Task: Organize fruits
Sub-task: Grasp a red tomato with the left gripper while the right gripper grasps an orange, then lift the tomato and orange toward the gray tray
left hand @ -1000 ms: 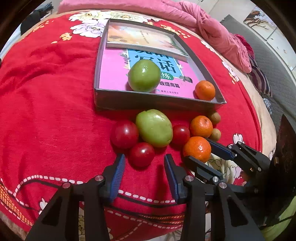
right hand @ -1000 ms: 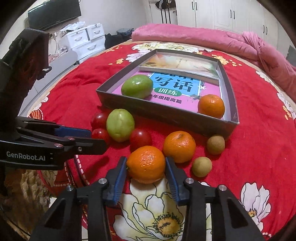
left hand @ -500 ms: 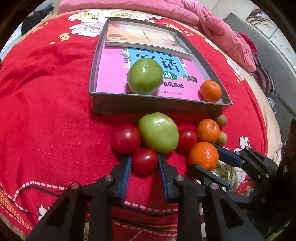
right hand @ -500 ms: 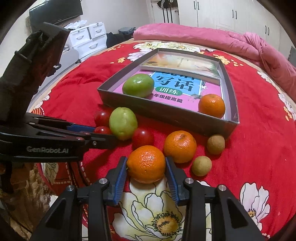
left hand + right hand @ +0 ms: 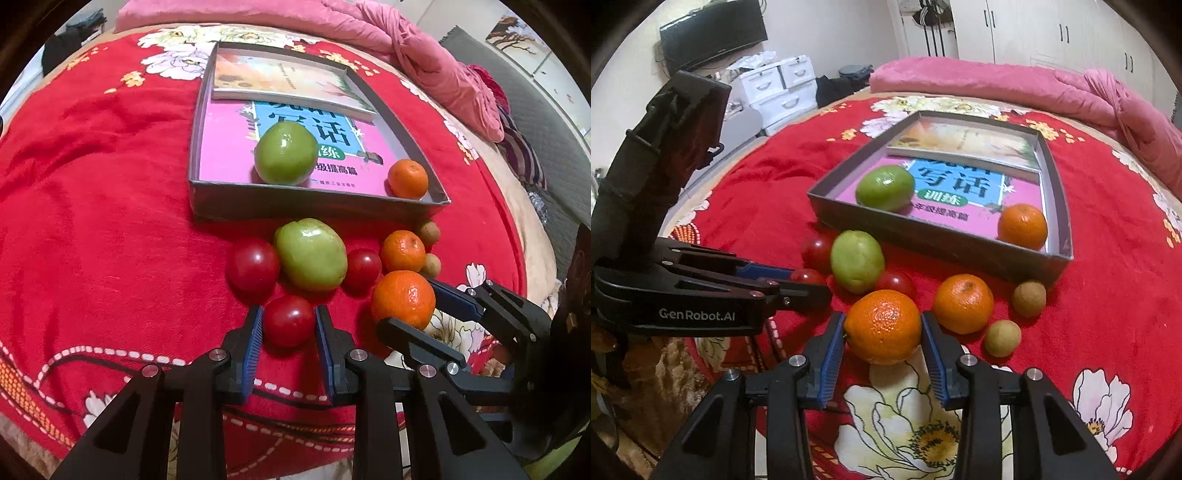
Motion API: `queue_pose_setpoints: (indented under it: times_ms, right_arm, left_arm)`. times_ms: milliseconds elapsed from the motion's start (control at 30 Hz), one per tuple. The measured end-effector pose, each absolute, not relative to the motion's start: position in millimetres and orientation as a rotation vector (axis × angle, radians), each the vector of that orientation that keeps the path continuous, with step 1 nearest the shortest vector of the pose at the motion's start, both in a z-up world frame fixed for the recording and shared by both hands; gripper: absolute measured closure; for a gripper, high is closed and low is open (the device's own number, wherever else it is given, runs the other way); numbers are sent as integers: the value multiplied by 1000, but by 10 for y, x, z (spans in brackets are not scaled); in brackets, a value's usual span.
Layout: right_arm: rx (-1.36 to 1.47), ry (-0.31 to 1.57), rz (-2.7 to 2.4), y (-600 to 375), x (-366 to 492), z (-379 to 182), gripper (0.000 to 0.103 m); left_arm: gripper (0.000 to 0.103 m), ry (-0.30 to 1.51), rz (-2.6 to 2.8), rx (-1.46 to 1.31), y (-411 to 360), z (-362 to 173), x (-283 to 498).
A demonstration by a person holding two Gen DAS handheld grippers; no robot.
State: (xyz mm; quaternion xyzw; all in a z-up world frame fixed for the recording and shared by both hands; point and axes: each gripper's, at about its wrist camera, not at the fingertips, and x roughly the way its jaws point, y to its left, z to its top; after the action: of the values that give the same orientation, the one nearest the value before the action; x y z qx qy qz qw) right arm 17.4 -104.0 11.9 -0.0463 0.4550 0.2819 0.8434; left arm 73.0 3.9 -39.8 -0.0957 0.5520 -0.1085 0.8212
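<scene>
Left gripper: closed on small red tomato, low on red blanket. Right gripper: clamped on large orange, just right of the tomato. Beyond: green fruit, more tomatoes, second orange. Farther: gray box holding one green fruit, one orange.

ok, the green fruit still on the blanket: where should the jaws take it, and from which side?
Best from above, I'd judge. The green fruit has red tomatoes touching or nearly touching its left and right flanks, and the tray wall sits behind. Coming down over the top, jaws across its narrower width, avoids nudging neighbours.
</scene>
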Motion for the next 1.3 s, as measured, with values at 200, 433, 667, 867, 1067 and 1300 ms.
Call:
queue_pose_setpoints:
  times_ms: [200,433,667,867,1067,1300]
  right_arm:
    - [-77,922,611,-1058,170,219,62]
    - [-51,893,603,-1120,195,306,62]
    - [-37,867,597,-1174,203,376,62]
    - [-21,850,579,-1244,240,419,62]
    - [-11,828,564,-1309,298,468,62]
    - [6,809,544,-1399,344,513,62]
  left_arm:
    - [74,1138,-237,-204,68,-224,670]
    - [74,1099,-230,-206,87,-51,642]
    - [74,1079,-231,-207,53,53,639]
    - [74,1067,-241,-205,-19,138,674]
    - [74,1047,-246,-198,-91,235,709]
    - [74,1029,-246,-196,-142,321,769]
